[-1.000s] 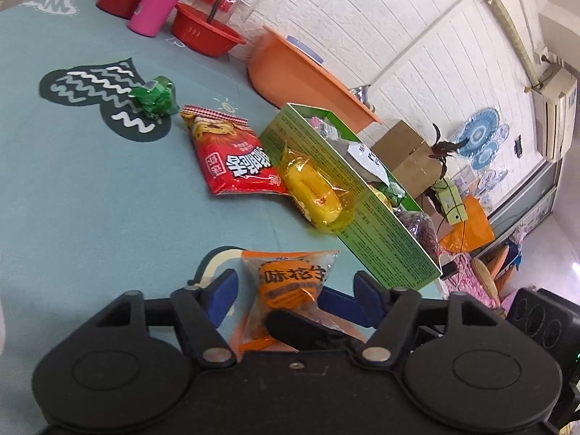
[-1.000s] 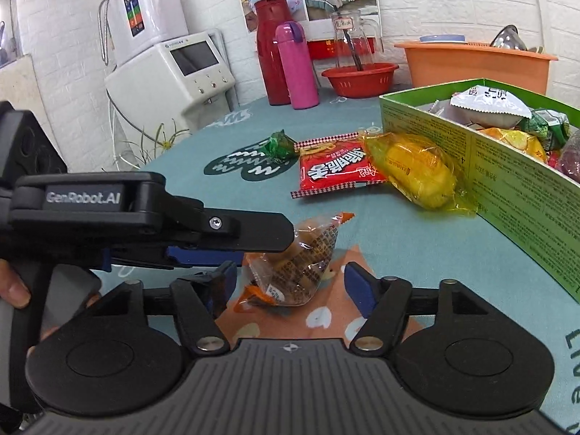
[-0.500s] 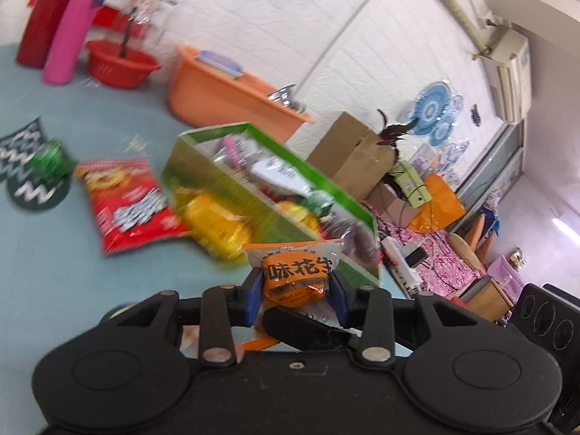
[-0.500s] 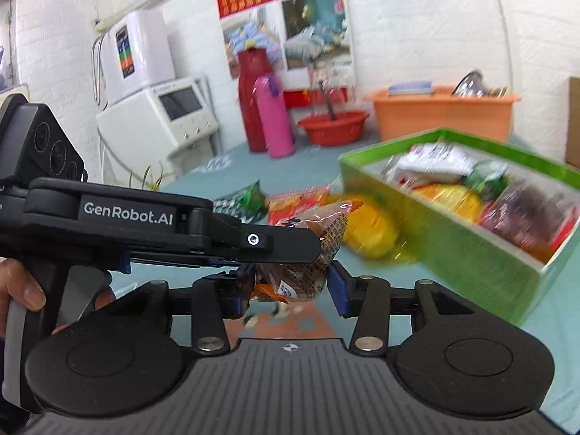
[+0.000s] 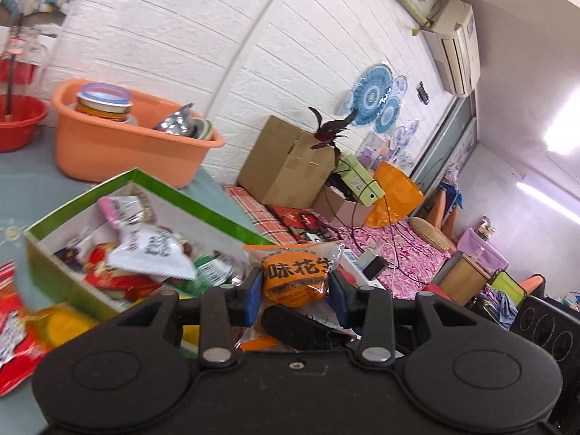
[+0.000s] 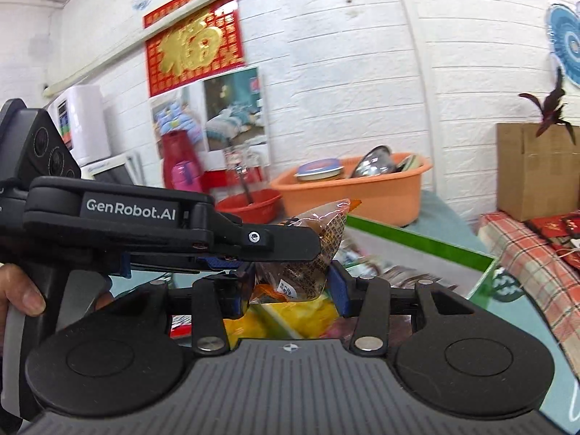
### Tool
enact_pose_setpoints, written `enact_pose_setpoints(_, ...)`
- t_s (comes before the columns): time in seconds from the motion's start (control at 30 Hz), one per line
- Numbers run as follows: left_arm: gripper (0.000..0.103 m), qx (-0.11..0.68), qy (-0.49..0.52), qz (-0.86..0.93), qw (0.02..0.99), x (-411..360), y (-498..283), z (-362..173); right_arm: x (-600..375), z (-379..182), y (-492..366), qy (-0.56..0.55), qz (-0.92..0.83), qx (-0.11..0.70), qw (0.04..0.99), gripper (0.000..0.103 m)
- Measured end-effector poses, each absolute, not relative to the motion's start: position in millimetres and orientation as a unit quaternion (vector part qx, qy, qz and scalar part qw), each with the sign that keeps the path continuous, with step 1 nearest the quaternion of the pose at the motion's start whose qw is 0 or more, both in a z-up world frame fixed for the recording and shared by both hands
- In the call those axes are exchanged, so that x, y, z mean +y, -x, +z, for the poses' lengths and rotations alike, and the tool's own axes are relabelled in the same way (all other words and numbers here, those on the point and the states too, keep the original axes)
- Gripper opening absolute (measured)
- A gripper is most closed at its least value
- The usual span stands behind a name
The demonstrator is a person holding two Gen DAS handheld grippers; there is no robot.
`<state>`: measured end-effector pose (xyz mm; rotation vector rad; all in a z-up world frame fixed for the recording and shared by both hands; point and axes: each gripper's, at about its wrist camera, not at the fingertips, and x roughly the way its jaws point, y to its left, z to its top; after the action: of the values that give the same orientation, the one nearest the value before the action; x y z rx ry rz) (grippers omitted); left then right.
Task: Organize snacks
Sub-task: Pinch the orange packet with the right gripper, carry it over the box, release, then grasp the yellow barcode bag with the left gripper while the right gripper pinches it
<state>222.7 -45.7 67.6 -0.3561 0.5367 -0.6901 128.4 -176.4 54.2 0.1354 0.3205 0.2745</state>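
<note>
The green box (image 5: 69, 272) is the place for the snacks. In the left wrist view it lies at about 10 o'clock from the left gripper (image 5: 295, 290), open on top and already filled with many packets, and its long side runs from lower left toward upper right. In the right wrist view the far rim of the box (image 6: 417, 241) runs from 12 o'clock to 2 o'clock, just behind the right gripper (image 6: 290, 286), so both hands are near the box; I judge the right one a little closer to its opening.

The left gripper is closed narrow on an orange snack packet (image 5: 297, 277); the blue pads press both sides and the packet stands upright between them. In the right wrist view the left gripper comes in from 9 o'clock, across the front.

The right gripper is closed about half way on a clear packet with brown snacks (image 6: 308, 253), which points up toward 1 o'clock. Both packets hang in the air, not yet inside the box.

A yellow packet (image 6: 290, 313) lies under the right gripper.
</note>
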Motion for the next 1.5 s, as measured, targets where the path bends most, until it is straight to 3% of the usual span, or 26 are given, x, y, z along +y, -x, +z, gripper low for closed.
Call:
enact_pose_setpoints(0.37,0.046,0.282,0.161,-0.351,0.878,-93,-288,49,-229,36,-166,-0.098,0.087,0.159,0.978,0.076)
enact_pose_setpoints(0.4,0.064,0.286,0.154,-0.343,0.881,-96,-291,45,-232,32,-169,-0.100,0.085,0.160,0.978,0.078)
enact_pose_setpoints(0.43,0.103,0.289,0.148,-0.335,0.884,-98,-293,42,-234,27,-172,-0.100,0.081,0.161,0.978,0.082)
enact_pose_setpoints(0.47,0.103,0.289,0.144,-0.323,0.890,-99,-292,39,-235,23,-176,-0.095,0.070,0.166,0.979,0.094)
enact_pose_setpoints(0.53,0.103,0.281,0.140,-0.304,0.900,-96,-286,35,-233,16,-181,-0.076,0.042,0.178,0.980,0.103)
enact_pose_setpoints(0.83,0.103,0.277,0.157,-0.295,0.901,-63,-250,44,-226,26,-156,-0.069,0.039,0.163,0.984,0.103)
enact_pose_setpoints(1.2,0.103,0.256,0.202,-0.197,0.925,36,-175,48,-162,51,-108,-0.034,0.123,0.160,0.979,0.103)
enact_pose_setpoints(1.5,0.103,0.291,0.220,-0.136,0.921,65,-208,21,-128,38,-104,-0.028,0.150,0.193,0.969,0.103)
